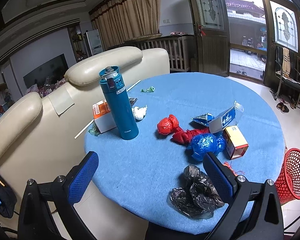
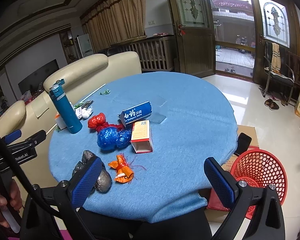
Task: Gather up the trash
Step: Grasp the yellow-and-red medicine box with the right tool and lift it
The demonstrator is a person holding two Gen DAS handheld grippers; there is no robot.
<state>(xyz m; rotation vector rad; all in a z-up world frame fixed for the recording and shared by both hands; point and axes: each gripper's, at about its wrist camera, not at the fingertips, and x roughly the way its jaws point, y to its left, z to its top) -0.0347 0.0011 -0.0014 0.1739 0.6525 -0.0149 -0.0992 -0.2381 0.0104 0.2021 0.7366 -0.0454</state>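
Trash lies uncollected on the blue table (image 2: 180, 108); your left gripper (image 1: 150, 172) and right gripper (image 2: 153, 177) both gape empty; close on the orange wrapper (image 2: 122, 170), then carry it to the red basket (image 2: 260, 170).

Dim room — daylight glares through the doorway (image 1: 247, 38); fisheye edges bend.

The right tongs (image 2: 153, 177) hang wide apart over the near edge of the desk (image 2: 190, 120). An orange wrapper (image 2: 122, 170) lies between them, a black bag (image 2: 102, 178) behind the left finger; a red basket (image 2: 260, 172) stands right.
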